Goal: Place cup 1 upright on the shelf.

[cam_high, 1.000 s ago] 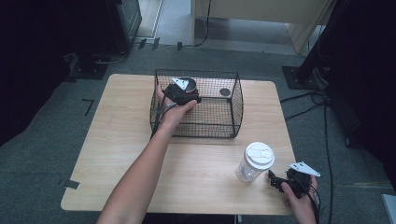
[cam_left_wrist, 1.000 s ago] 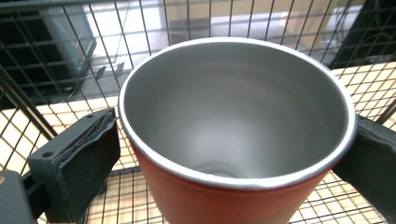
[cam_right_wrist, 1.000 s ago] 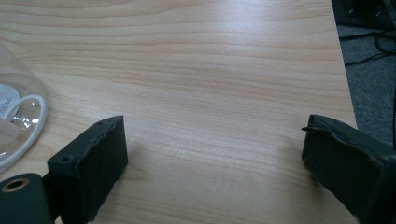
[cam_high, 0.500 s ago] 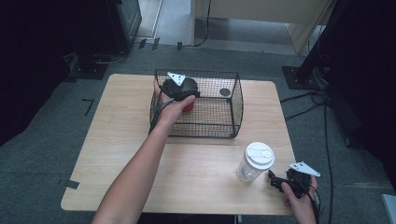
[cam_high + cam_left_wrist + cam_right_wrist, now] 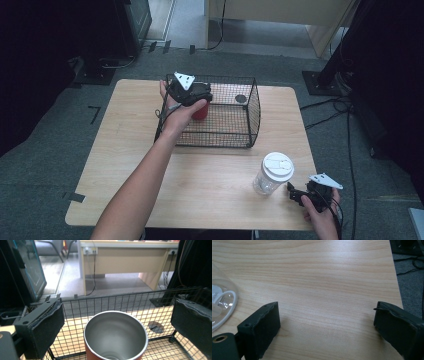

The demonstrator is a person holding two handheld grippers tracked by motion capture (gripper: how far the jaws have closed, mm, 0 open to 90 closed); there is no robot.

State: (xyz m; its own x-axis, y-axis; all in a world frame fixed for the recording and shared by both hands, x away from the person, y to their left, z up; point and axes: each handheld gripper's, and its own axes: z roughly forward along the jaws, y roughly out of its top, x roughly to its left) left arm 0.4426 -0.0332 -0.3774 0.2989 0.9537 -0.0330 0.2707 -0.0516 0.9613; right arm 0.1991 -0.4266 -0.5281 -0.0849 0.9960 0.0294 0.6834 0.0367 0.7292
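Over at the far side of the counter [image 5: 125, 165], the left tool [image 5: 192, 95] hangs above the wire basket's [image 5: 252, 112] left end, jaws spread wide on either side of a red cup [image 5: 115, 336] with a steel inside, not touching it. That cup stands upright in the basket. A small dark disc [image 5: 241, 99] lies on the basket floor near the far right corner. Right tool [image 5: 300, 196] sits low at the near right edge, jaws wide apart, just beside a clear jar [image 5: 272, 173] with a white lid.

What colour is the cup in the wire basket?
Red cup outside, bare steel inside; best in the left gripper view.
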